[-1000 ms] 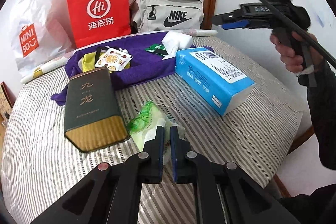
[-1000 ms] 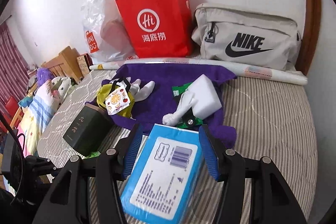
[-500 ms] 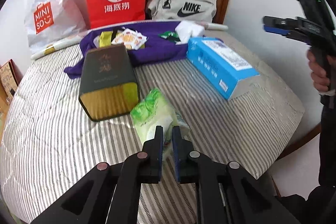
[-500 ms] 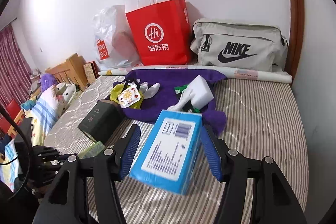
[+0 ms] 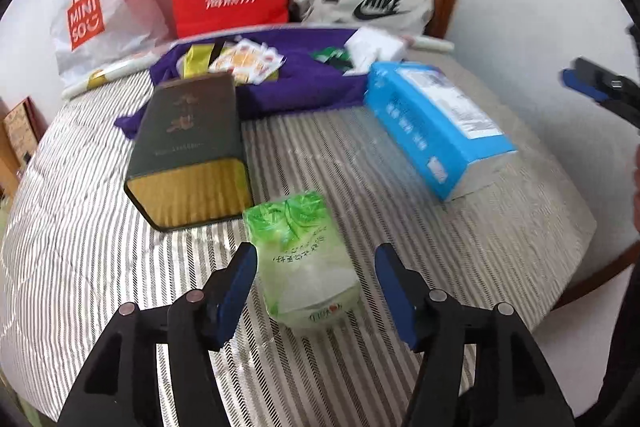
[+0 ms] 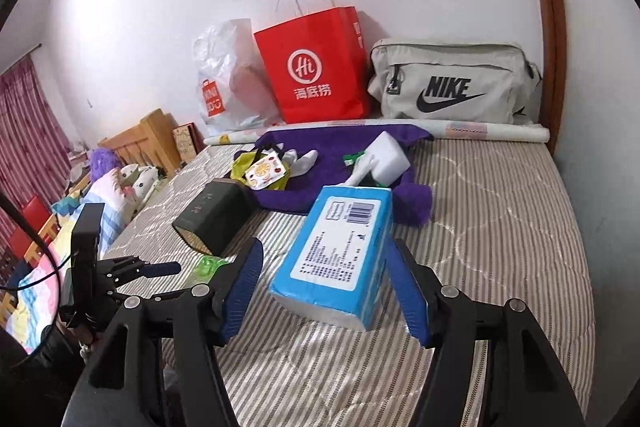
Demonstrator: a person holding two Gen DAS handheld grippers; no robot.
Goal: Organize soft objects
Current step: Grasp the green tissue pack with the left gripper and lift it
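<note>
1. Left gripper (image 5: pixel 314 277): jaws opening, spread on both sides of the green tissue pack (image 5: pixel 306 259); the pads do not press it. The pack lies on the striped mattress (image 5: pixel 500 227), just beside the dark box (image 5: pixel 188 151).
2. Right gripper (image 6: pixel 328 297): jaws opening, flanking the blue tissue pack (image 6: pixel 340 251) without contact. That pack rests on the mattress near the purple cloth (image 6: pixel 340 151).

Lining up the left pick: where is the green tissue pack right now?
In the left wrist view, the green tissue pack lies on the striped bedcover between the opening jaws of the left gripper, untouched, just right of the dark box's gold end.
</note>
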